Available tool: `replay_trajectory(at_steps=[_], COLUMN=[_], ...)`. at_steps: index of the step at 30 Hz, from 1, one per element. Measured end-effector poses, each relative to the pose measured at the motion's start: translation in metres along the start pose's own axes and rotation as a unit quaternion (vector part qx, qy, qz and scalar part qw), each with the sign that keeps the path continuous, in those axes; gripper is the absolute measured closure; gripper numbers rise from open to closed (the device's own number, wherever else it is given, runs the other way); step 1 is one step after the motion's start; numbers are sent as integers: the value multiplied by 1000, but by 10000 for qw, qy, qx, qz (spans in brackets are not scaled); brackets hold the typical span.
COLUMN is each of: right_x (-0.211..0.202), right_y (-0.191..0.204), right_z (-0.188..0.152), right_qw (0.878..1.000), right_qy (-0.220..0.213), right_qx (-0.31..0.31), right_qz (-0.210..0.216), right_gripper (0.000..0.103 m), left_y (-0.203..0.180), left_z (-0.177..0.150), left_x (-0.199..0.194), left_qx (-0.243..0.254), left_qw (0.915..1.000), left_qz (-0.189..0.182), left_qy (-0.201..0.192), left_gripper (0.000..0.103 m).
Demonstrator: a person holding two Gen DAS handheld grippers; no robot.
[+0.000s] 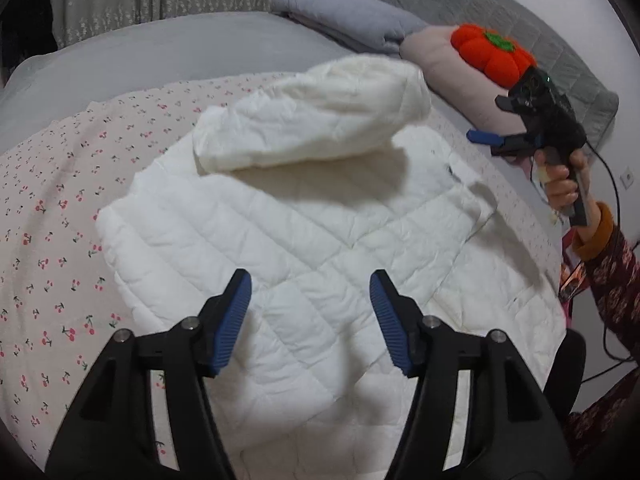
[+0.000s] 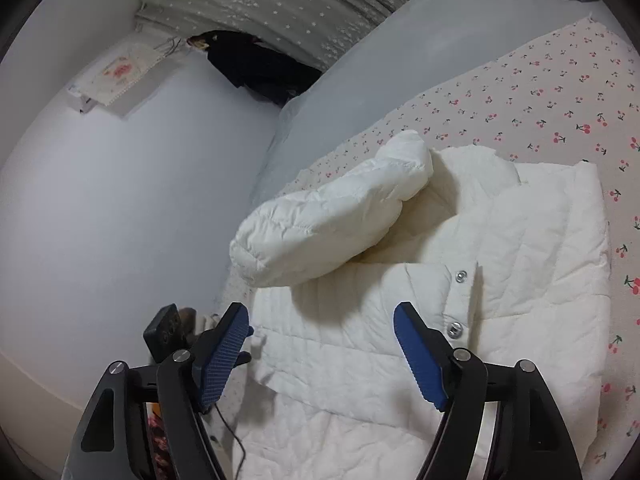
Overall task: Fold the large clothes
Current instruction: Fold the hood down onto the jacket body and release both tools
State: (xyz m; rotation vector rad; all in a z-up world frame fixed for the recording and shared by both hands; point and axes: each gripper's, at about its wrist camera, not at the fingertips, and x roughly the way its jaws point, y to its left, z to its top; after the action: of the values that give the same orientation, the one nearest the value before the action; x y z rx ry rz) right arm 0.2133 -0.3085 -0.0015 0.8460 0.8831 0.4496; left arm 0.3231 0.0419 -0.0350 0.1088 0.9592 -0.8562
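A white quilted puffer jacket [image 1: 312, 232] lies flat on a cherry-print bedsheet [image 1: 52, 216]. One puffy sleeve [image 1: 308, 116] is folded across its upper body. My left gripper [image 1: 310, 292] is open and empty, hovering just above the jacket's lower part. My right gripper [image 2: 320, 320] is open and empty above the jacket [image 2: 460, 280] near its snap-button placket [image 2: 458, 300]; the sleeve [image 2: 332, 216] lies ahead of it. The right gripper also shows in the left wrist view [image 1: 486, 122], held in a hand at the right, off the jacket.
An orange pumpkin plush [image 1: 492, 54] sits on a pink pillow [image 1: 440, 60] beyond the jacket. A grey-blue pillow [image 1: 344, 16] and grey quilt [image 1: 480, 4] lie behind. A white wall [image 2: 120, 200] borders the bed. A cable [image 1: 612, 200] trails from the right gripper.
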Motion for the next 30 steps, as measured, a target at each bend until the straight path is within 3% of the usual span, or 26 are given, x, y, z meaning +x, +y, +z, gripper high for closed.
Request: replay_trajectory(at_steps=[4,8,10,12,14,16,20,23,26,30], right_x=[28,64,80,98,114,121,92,53,33,31], right_y=[-1,-10,-17,-20,-17,-4,44,74,76,47], right_z=[29,39,35,31,30,30,15,-16,-53,-98], right_qw=[9959,9891,9846,9802,9790,9816,9931,9971,9985,9978], right_qy=[40,264,378,442,483,550,330,183,210,430], right_qx=[836,1393,1656,1916,1970,1783,1128,673,431,367], right_qz=[351,-385,-404,-246,-213,-402,-41,316,251,-353], right_gripper=[19,18,18,18,26,93,96,96,96,96], left_y=[14,37,40,37,28,17,-14,-38,-60,-81], left_z=[32,53,56,57,59,63,74,73,69,47], left_x=[-2,20,30,32,28,19,-19,-48,-53,-17], left_qx=[-852,-1911,-2277,-2439,-2412,-2246,-1402,-794,-474,-276], left_qw=[9954,9782,9706,9672,9676,9714,9830,9835,9867,9944], left_qz=[-351,-784,-738,-504,-322,-135,473,788,608,182], left_qy=[-259,-227,-246,-501,-667,-753,-1090,-1424,-1434,-1004], left_gripper=[28,24,24,24,24,24,24,24,24,26])
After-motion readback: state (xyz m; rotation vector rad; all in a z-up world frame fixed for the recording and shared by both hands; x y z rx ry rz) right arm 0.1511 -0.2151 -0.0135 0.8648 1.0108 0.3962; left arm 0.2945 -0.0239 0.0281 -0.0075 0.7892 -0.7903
